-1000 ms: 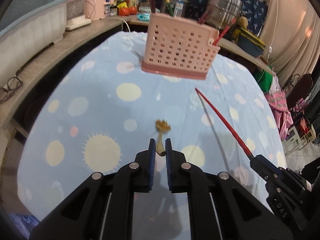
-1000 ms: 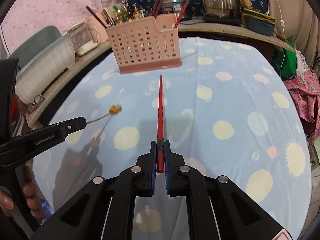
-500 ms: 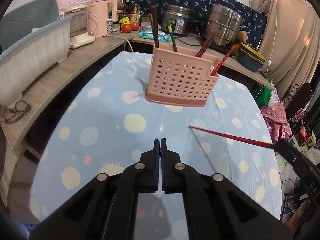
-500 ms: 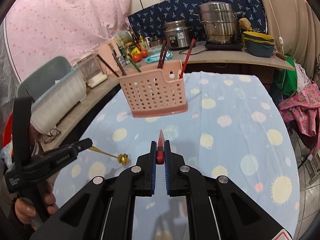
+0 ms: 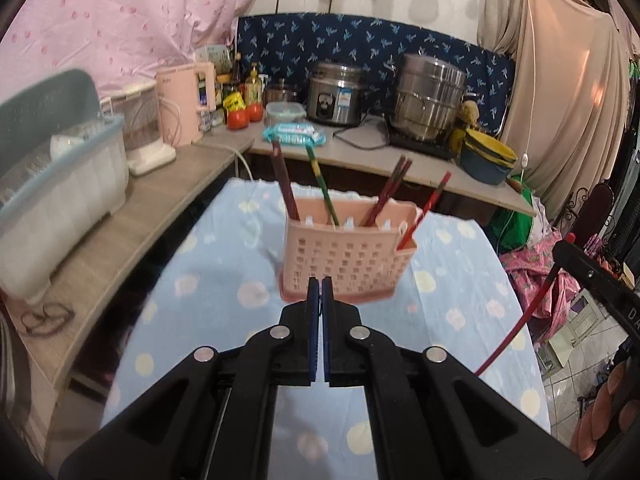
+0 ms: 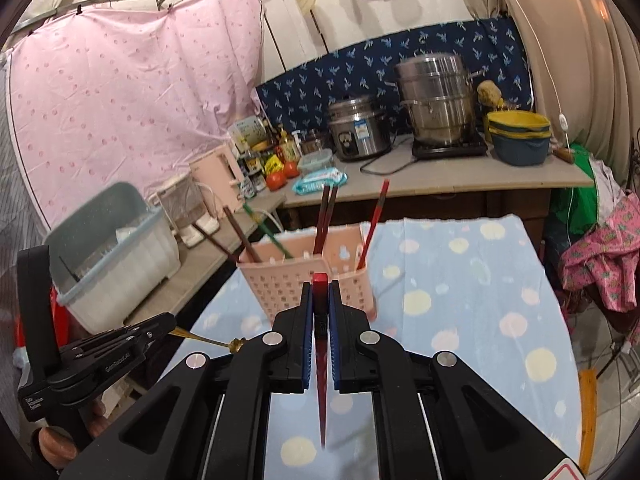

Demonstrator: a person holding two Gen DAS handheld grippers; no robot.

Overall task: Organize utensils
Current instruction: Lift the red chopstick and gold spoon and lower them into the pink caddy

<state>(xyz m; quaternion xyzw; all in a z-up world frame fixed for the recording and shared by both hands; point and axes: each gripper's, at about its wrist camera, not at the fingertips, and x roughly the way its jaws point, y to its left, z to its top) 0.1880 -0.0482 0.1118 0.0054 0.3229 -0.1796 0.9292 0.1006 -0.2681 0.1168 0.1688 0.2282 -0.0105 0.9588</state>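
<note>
My right tongs (image 6: 320,312) clamp a red chopstick (image 6: 321,384), tip pointing down above the worktop (image 6: 460,320); the pink holder (image 6: 280,284) stands at twelve o'clock. My left tongs (image 6: 170,322), closed, grip a thin gold utensil (image 6: 208,340).

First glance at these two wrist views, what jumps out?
The pink perforated utensil basket stands mid-table on the blue spotted tablecloth, with several chopsticks leaning out of it. The right hand-held gripper is shut on a red chopstick whose tip points down toward the cloth. At lower left of the right wrist view, the left hand-held gripper holds a small gold utensil out sideways.
</note>
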